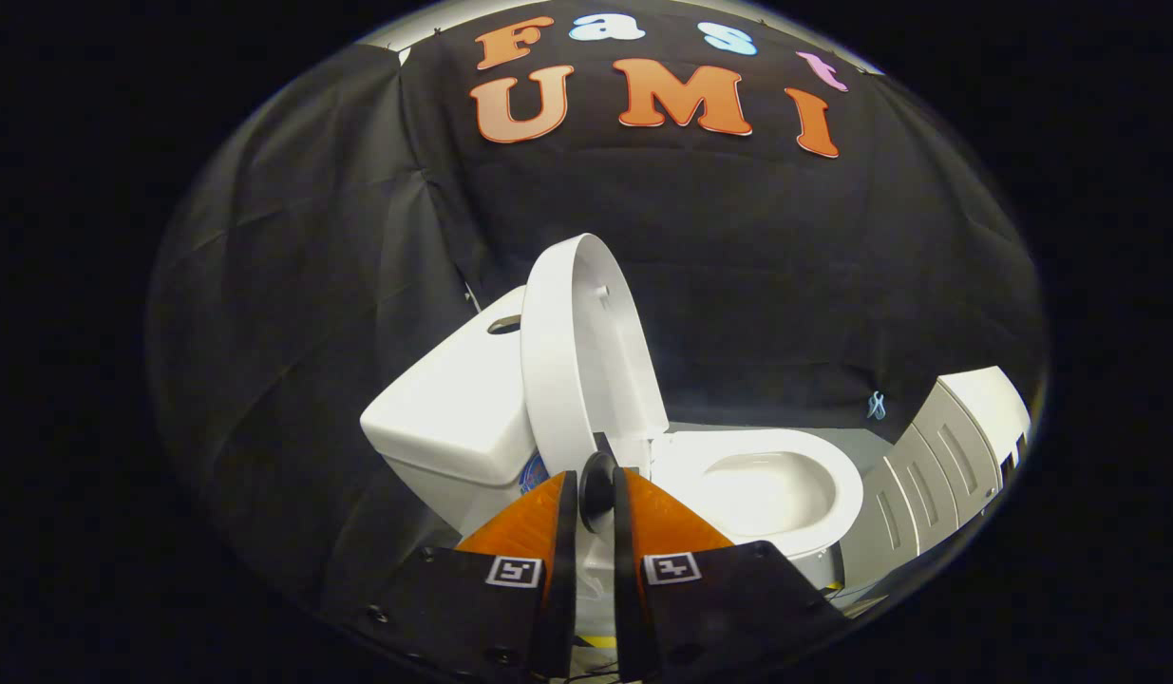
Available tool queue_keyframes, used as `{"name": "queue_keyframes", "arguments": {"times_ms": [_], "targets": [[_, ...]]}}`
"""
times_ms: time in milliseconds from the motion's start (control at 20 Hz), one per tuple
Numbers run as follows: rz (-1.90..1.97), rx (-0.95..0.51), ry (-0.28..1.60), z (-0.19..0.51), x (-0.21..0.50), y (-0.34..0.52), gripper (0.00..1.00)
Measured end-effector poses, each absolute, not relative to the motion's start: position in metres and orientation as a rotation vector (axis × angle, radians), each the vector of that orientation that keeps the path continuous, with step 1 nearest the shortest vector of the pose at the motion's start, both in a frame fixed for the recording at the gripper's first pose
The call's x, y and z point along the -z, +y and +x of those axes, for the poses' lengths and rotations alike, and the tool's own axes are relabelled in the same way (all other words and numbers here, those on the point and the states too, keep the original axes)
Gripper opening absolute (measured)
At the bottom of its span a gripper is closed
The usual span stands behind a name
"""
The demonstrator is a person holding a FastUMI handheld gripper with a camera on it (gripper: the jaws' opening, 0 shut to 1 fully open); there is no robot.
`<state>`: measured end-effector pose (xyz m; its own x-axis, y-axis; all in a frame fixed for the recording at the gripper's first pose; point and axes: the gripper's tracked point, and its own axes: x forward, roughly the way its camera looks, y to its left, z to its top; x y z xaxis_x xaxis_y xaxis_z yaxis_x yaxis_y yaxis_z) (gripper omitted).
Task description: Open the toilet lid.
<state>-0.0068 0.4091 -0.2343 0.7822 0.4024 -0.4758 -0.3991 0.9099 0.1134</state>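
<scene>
The toilet lid (586,351) stands upright against the tank (453,408), and the claw (596,494) is nearly closed, pinching a small dark knob (597,486).

White louvred cabinet (947,456) standing on grey floor (857,445), at foot of black cloth wall (311,285); small pale clip (876,406) on wall's lower edge.

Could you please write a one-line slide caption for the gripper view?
Toilet lid raised against the tank, bowl exposed; gripper fingers nearly closed around a small dark knob.
</scene>
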Motion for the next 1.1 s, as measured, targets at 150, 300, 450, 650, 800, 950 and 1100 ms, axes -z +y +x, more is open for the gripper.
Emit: {"name": "queue_keyframes", "arguments": {"times_ms": [150, 300, 450, 650, 800, 950, 1100], "targets": [[0.041, -0.463, 0.463, -0.01, 0.206, 0.405, 0.42], [0.079, -0.475, 0.415, -0.007, 0.175, 0.388, 0.66], [0.112, -0.45, 0.357, 0.003, 0.141, 0.361, 0.95], [0.115, -0.412, 0.284, 0.013, 0.098, 0.314, 0.99], [0.121, -0.384, 0.245, 0.018, 0.074, 0.278, 0.99], [0.149, -0.351, 0.214, 0.02, 0.053, 0.243, 0.99], [0.165, -0.305, 0.172, 0.02, 0.033, 0.21, 0.99]]}}
